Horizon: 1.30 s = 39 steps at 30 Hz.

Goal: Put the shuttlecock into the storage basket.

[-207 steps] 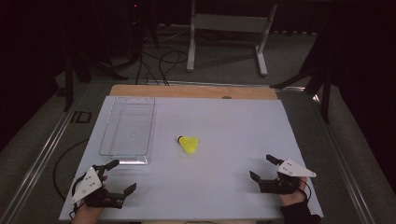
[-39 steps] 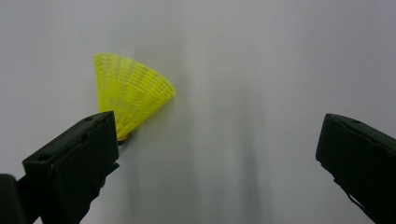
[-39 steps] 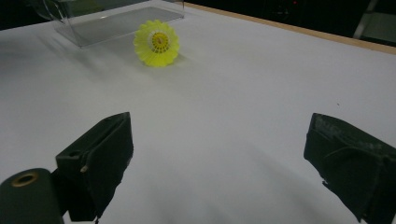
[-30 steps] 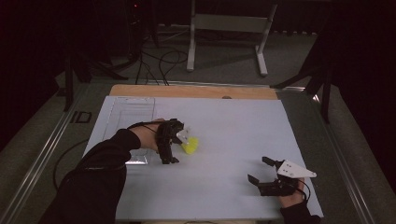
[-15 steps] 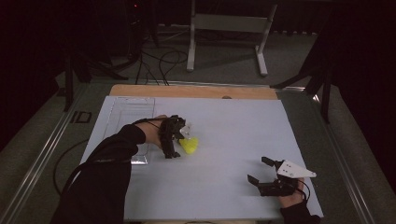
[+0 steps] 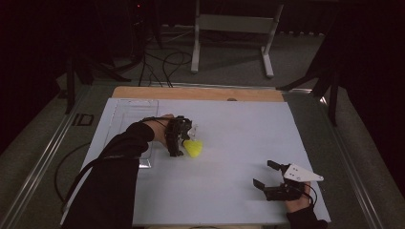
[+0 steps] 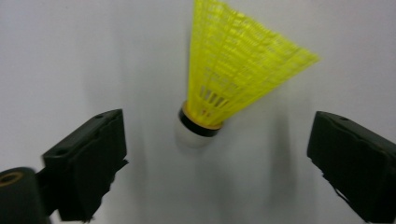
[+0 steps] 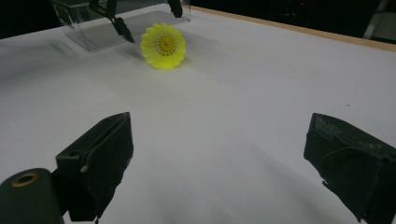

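1. The person's left hand (image 6: 160,130) is holding the left gripper (image 6: 184,143) over the yellow shuttlecock (image 6: 194,148), which is lying on its side on the white table surface (image 6: 239,143), left of the middle and well in from every edge.
2. In the left gripper view the jaws are standing apart on either side of the shuttlecock (image 7: 233,79); they have just been closing a little, but neither pad is touching it. Its white cork tip is pointing toward the gripper and the skirt is fanning away.
3. A clear plastic box (image 6: 135,112) is sitting just beside that hand, toward the surface's far left corner.
4. The right gripper (image 6: 268,175) is resting near the near right corner, jaws open and holding nothing, well apart from the shuttlecock.
5. The right gripper view is facing the open skirt (image 8: 163,45).
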Available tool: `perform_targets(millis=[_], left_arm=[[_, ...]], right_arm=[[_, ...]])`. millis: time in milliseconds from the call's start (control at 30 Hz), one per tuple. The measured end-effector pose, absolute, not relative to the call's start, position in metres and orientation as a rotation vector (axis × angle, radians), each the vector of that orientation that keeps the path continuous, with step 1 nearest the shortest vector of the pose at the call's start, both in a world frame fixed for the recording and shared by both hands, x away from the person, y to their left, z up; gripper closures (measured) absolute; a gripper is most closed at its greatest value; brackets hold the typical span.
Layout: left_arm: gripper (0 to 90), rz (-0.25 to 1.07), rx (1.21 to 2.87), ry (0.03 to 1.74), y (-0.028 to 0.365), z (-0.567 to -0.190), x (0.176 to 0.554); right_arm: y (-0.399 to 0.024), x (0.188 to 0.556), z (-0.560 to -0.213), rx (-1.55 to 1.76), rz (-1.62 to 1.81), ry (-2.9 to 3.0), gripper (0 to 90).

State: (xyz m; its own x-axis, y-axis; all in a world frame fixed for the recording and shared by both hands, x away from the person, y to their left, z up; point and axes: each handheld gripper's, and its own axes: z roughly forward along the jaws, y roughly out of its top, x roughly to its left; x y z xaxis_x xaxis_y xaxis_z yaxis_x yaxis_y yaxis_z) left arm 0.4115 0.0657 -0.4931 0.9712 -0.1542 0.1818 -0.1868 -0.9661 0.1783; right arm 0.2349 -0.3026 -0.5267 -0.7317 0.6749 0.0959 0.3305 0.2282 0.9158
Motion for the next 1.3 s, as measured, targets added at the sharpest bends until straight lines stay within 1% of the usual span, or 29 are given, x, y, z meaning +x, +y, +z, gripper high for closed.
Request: perform_targets(millis=[67,133,167,300,367,400,433,500,567,700,767,867,967,1033,1300], left_arm=[[14.5,0.280,2.933,-0.294,0.065,-0.496,0.412],[15.4,0.280,2.933,-0.294,0.065,-0.496,0.412],[20.0,0.280,2.932,-0.318,0.063,-0.499,0.413],[26.9,0.301,2.946,-0.359,0.062,-0.506,0.415],[32.9,0.292,2.950,-0.382,0.061,-0.509,0.415],[33.1,0.312,2.953,-0.403,0.061,-0.511,0.416],[36.4,0.300,2.950,-0.406,0.060,-0.513,0.416],[39.5,0.285,2.945,-0.399,0.060,-0.514,0.418],[50.1,0.301,2.946,-0.419,0.061,-0.513,0.418],[63.1,0.282,2.947,-0.434,0.060,-0.513,0.419],[63.5,0.289,2.945,-0.427,0.059,-0.513,0.419],[64.4,0.258,2.952,-0.417,0.059,-0.510,0.419],[64.5,0.254,2.966,-0.413,0.059,-0.507,0.419],[64.6,0.245,2.966,-0.401,0.059,-0.503,0.419],[64.7,0.188,2.979,-0.325,0.058,-0.487,0.414]], right_arm=[[-0.303,0.235,-0.527,0.937,1.507,2.186,8.1],[-0.303,0.235,-0.527,0.939,1.507,2.190,8.1],[-0.303,0.235,-0.527,0.934,1.505,2.192,8.1],[-0.303,0.235,-0.527,0.939,1.511,2.186,8.1],[-0.303,0.235,-0.527,0.938,1.515,2.186,8.2],[-0.304,0.235,-0.527,0.941,1.515,2.187,8.1],[-0.304,0.235,-0.527,0.940,1.515,2.188,8.1],[-0.304,0.235,-0.527,0.938,1.515,2.189,8.1],[-0.304,0.234,-0.527,0.943,1.516,2.187,8.1],[-0.304,0.235,-0.527,0.945,1.520,2.191,8.1],[-0.304,0.235,-0.527,0.945,1.518,2.190,8.2],[-0.304,0.235,-0.527,0.940,1.522,2.187,8.2],[-0.304,0.235,-0.527,0.940,1.520,2.187,8.2],[-0.304,0.235,-0.527,0.942,1.523,2.187,10.0],[-0.305,0.234,-0.525,0.951,1.499,2.180,9.9]])
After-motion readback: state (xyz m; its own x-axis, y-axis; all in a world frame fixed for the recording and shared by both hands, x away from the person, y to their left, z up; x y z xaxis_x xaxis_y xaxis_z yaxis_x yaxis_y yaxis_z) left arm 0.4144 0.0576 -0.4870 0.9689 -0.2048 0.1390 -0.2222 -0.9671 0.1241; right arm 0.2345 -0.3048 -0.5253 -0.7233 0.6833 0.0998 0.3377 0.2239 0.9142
